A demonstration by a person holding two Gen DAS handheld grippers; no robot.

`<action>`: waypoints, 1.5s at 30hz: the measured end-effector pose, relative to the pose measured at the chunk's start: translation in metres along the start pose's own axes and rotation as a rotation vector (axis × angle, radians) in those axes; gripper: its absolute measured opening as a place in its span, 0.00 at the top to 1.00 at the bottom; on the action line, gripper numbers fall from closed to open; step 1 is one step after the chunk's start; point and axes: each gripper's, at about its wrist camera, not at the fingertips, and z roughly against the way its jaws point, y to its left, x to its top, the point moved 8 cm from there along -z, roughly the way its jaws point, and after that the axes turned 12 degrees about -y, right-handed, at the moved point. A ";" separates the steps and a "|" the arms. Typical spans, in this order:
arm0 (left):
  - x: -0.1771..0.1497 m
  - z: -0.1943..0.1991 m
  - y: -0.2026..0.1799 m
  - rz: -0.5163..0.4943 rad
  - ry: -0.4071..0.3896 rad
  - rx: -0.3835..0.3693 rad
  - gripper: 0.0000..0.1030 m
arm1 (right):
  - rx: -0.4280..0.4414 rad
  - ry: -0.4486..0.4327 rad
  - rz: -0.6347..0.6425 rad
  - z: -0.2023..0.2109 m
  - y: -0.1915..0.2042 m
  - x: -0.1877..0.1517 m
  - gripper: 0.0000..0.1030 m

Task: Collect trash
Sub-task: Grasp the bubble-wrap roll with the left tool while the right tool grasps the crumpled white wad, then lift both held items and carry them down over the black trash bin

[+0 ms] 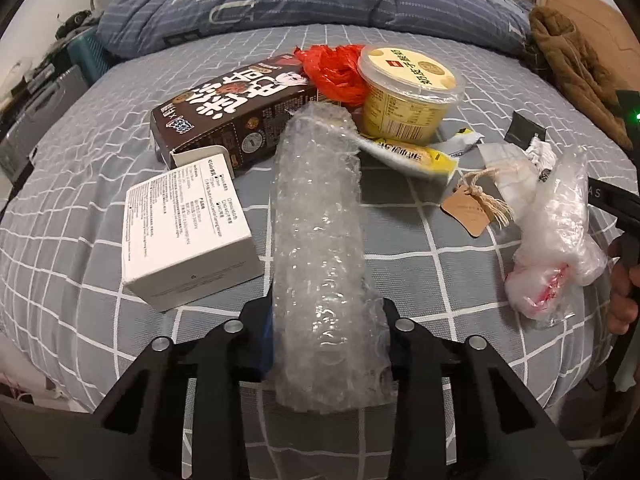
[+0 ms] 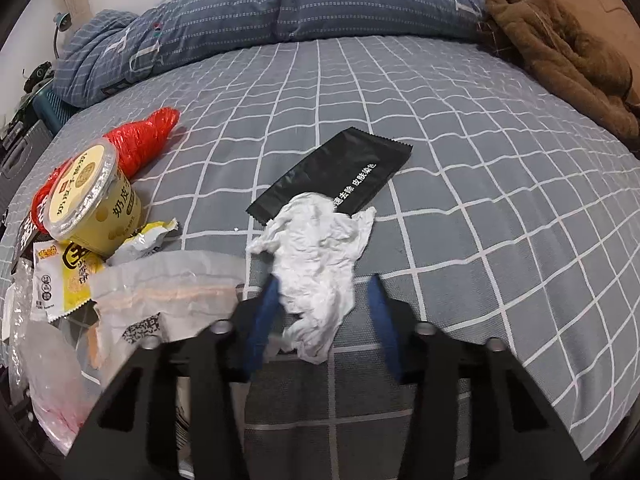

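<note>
Trash lies on a grey checked bed sheet [image 1: 400, 272]. My left gripper [image 1: 326, 312] is shut on a long roll of bubble wrap [image 1: 318, 216], which points away from me. To its left lie a white box [image 1: 188, 236] and a brown carton [image 1: 232, 120]. Behind are a red plastic bag [image 1: 336, 72], a yellow cup [image 1: 404, 96] and a yellow snack wrapper [image 1: 412, 152]. My right gripper [image 2: 324, 292] stands open around a crumpled white tissue [image 2: 316, 264]. The left blue pad touches the tissue and the right pad is just clear of it. A black sachet [image 2: 336, 176] lies behind the tissue.
A paper tag with string [image 1: 468, 208] and a clear plastic bag [image 1: 556, 240] lie at the right, near a hand [image 1: 622, 300]. A blue quilt [image 1: 280, 0] is bunched along the far side. A brown garment [image 2: 560, 52] lies at the far right. Bedside clutter stands off the left edge.
</note>
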 end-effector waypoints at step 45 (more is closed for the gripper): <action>0.025 0.073 0.046 0.017 -0.132 -0.065 0.78 | -0.022 -0.199 0.125 0.133 0.056 0.001 0.82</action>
